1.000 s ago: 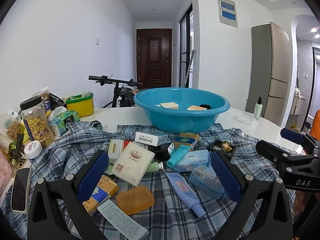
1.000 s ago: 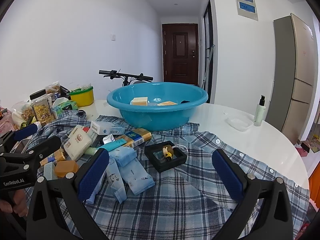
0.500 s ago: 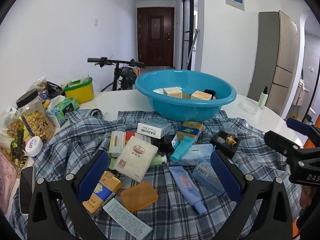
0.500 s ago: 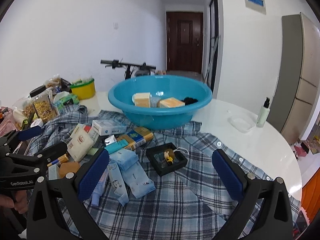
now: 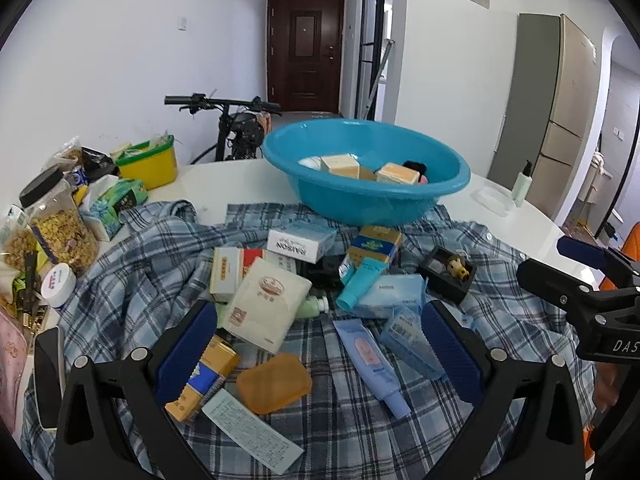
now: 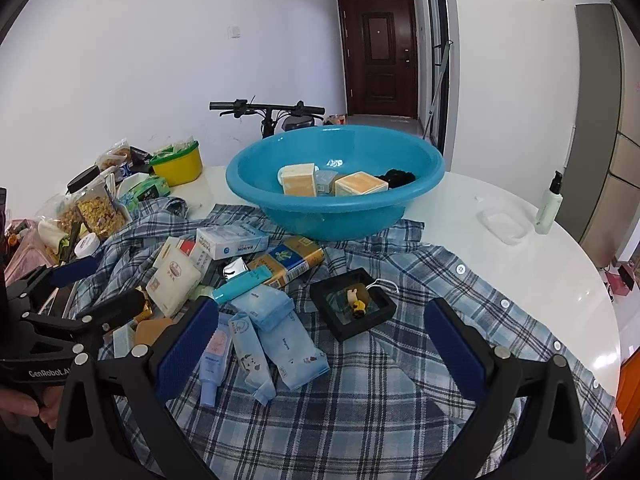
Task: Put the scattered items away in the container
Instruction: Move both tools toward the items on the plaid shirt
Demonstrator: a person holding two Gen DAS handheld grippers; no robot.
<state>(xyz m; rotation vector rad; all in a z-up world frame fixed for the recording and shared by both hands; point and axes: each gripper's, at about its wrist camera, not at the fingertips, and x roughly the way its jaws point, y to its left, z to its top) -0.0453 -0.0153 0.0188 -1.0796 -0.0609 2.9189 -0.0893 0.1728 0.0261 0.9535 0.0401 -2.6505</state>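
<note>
Holding both my left gripper (image 5: pixel 318 354) and right gripper (image 6: pixel 322 350) wide open, empty, blue basin (image 5: pixel 448 184) at twelve o'clock.

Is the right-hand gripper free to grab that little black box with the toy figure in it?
Probably yes: the right gripper is open and empty, and the black box lies uncovered on the plaid shirt just ahead.
</note>
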